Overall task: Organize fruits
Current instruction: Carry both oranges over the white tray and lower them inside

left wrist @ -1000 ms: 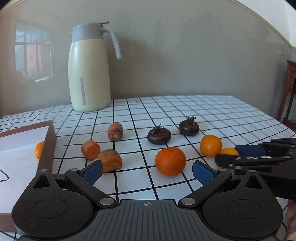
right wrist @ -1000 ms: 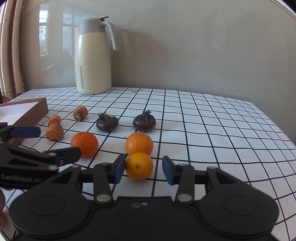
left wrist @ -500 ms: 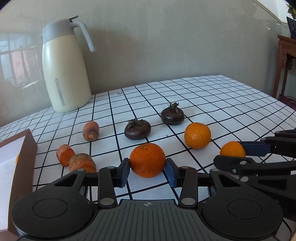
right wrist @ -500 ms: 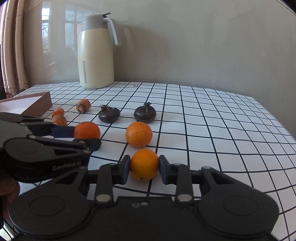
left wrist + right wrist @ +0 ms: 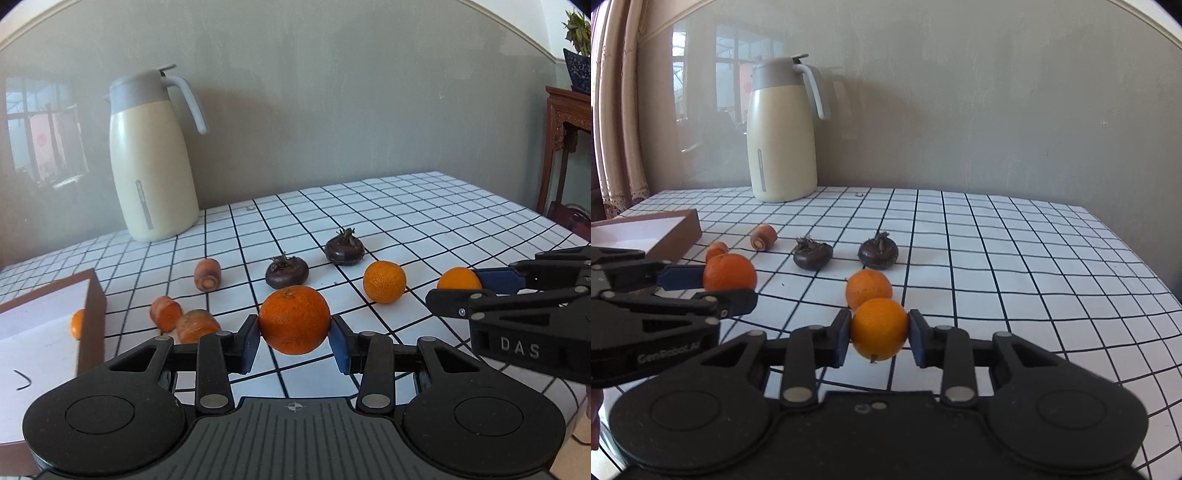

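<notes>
My left gripper [image 5: 295, 341] is shut on a large orange [image 5: 294, 320], held just above the checked tablecloth. My right gripper [image 5: 879, 338] is shut on a smaller orange [image 5: 879, 328], also clear of the cloth. Each gripper shows in the other's view: the right gripper [image 5: 461, 291] at the right edge, the left gripper [image 5: 716, 288] at the left. A third orange [image 5: 384, 281] lies loose between them. Behind it sit two dark brown fruits [image 5: 287, 272] [image 5: 344, 248]. Another orange [image 5: 77, 324] lies inside the brown box [image 5: 92, 314] on the left.
Three carrot pieces [image 5: 208, 273] [image 5: 166, 313] [image 5: 197, 325] lie between the box and the dark fruits. A cream thermos jug [image 5: 153, 158] stands at the back by the wall. A wooden side table [image 5: 569, 122] stands past the table's right edge.
The left gripper went from wide open to shut on the large orange. The right gripper closed fully on the smaller orange. Both oranges have come up off the cloth.
</notes>
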A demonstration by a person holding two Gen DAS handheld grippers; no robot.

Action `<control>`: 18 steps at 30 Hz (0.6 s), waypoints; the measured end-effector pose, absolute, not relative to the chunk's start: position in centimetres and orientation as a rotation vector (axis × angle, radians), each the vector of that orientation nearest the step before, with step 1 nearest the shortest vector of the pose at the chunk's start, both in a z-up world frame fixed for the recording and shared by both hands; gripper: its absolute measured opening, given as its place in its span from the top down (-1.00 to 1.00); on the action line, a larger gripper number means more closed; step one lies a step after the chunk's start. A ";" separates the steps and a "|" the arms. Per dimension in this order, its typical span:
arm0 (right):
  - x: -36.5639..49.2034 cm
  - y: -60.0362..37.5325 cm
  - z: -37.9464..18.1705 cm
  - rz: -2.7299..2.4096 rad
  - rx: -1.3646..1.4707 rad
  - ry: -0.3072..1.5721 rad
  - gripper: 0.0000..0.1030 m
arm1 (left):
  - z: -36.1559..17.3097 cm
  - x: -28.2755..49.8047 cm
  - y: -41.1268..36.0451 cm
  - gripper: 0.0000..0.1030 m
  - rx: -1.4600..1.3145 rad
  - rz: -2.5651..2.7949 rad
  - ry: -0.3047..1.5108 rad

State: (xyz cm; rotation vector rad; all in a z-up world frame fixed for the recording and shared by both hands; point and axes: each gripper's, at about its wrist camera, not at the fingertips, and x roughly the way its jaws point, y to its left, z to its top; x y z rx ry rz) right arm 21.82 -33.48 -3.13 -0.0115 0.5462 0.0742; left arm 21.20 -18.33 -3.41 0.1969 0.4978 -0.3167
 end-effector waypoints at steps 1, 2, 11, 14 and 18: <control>21.6 -33.3 -2.8 0.077 -0.012 0.537 0.54 | -3.1 20.9 -18.0 0.20 0.193 -0.313 0.493; 21.4 -33.1 -2.4 0.079 -0.012 0.528 0.54 | -2.9 20.5 -17.6 0.20 0.189 -0.310 0.489; 20.3 -30.5 -0.2 0.129 -0.033 0.480 0.54 | -0.6 18.2 -14.1 0.20 0.192 -0.260 0.428; 20.2 -29.6 0.3 0.146 -0.042 0.470 0.54 | 0.0 17.6 -12.4 0.20 0.200 -0.235 0.412; 20.0 -28.2 1.0 0.172 -0.048 0.450 0.54 | 0.6 17.4 -10.1 0.20 0.187 -0.192 0.403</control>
